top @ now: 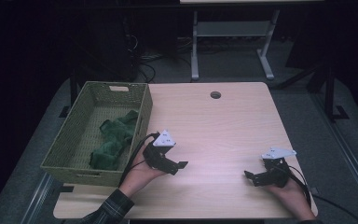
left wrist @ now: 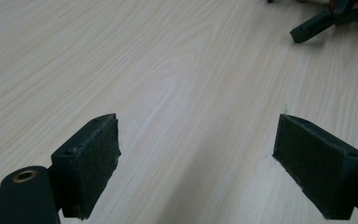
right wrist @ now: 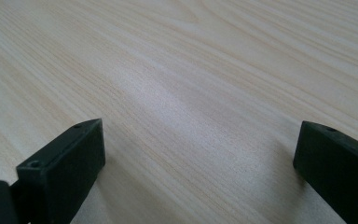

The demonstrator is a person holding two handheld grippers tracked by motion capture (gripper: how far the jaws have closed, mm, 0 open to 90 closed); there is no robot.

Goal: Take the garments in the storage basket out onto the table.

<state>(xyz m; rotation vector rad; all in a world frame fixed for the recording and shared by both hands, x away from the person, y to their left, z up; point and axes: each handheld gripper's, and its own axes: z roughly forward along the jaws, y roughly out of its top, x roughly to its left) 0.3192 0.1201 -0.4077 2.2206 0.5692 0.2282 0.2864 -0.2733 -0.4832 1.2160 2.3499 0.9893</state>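
While both hands rest low on the pale wood-grain table, nothing is in the grip yet.

Left gripper: left gripper sits at about 7 o'clock on the tabletop, just beside the basket's near corner; in its own view the two black padded jaws stand wide apart over bare wood, holding nothing.

Right gripper: right gripper lies at about 5 o'clock, well apart from its partner and pointing back toward it; its own view shows the jaws spread wide too, empty.

Cloth: dark green crumpled cloth lies bunched inside the olive woven rectangular basket, which hangs off the table's 9 o'clock edge; the cloth runs from the basket's middle down toward its near wall.

Handling: looks soft, limp and light, I'd say. No risk of breaking, little of slipping against those padded faces, but it will drape and trail, and a loose end could drag on the basket wall.

Where to grip: best bet is a raised fold at the top of the heap, pinching through several layers at once, not a thin edge lying flat on the weave.

Who goes: left gripper is much the nearer; it would have to rise over the near wall first.
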